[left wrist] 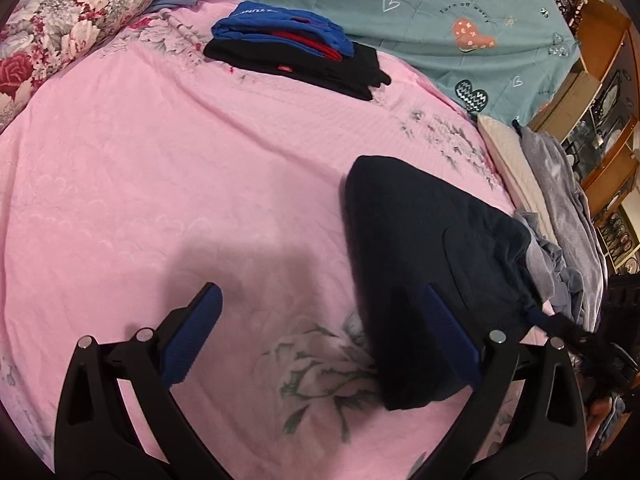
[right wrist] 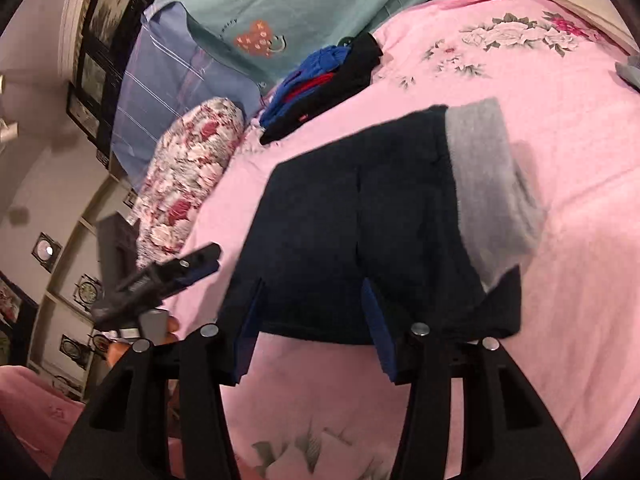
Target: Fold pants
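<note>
Pants (right wrist: 352, 216): navy, folded compact on pink bedspread (left wrist: 160, 160).
Left gripper (left wrist: 320, 336): released.
Right gripper (right wrist: 312, 320): released.
Remaining: stacking, probably.

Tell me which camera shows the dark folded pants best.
The right wrist view: the folded pants lie nearly whole on the pink bedspread, grey lining turned out at the far end. The left wrist view shows only one dark folded end, partly behind a finger, cord trailing.

Both cameras look down from close above the pink flowered bed cover (left wrist: 160, 160) (right wrist: 560, 160). Both see the dark folded pants (left wrist: 420, 248) (right wrist: 352, 216) and the blue-and-black clothes pile (left wrist: 292, 48) (right wrist: 320, 80).
</note>
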`<state>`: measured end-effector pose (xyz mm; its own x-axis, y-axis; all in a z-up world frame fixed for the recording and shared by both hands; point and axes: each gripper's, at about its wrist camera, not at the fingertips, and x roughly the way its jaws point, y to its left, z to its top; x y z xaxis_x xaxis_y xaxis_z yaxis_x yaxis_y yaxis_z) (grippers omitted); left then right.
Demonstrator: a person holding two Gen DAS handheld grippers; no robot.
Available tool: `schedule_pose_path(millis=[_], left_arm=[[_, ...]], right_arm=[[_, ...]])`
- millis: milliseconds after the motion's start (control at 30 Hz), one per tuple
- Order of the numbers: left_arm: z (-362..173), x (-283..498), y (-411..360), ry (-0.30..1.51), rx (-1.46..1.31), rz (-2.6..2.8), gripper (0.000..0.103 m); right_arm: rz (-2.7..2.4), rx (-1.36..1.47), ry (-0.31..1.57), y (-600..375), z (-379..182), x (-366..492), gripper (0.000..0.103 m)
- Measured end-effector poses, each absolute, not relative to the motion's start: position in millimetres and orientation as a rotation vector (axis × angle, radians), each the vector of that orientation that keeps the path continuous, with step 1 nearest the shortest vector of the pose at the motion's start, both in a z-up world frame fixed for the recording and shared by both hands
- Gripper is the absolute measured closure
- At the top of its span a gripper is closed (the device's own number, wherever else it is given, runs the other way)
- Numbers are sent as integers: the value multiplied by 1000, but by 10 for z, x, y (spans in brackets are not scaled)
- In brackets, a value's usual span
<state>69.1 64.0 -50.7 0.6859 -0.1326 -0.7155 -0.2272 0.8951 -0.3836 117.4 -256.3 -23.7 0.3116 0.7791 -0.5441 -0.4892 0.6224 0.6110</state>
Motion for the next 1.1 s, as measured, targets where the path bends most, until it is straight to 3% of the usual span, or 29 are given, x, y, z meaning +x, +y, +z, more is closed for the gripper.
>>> schedule_pose_path(millis=[200,767,1100], left_arm=[[-411,665,766,807,-477,78,2],[-441,523,805,854,-469,65,2],[-547,652,693,901,-526,-23,2]], right_arm=[[906,80,740,-2212,55,845,51],[971,-868,485,-1138,-276,255,51],[901,-1074,412,-875,-544,262,51]])
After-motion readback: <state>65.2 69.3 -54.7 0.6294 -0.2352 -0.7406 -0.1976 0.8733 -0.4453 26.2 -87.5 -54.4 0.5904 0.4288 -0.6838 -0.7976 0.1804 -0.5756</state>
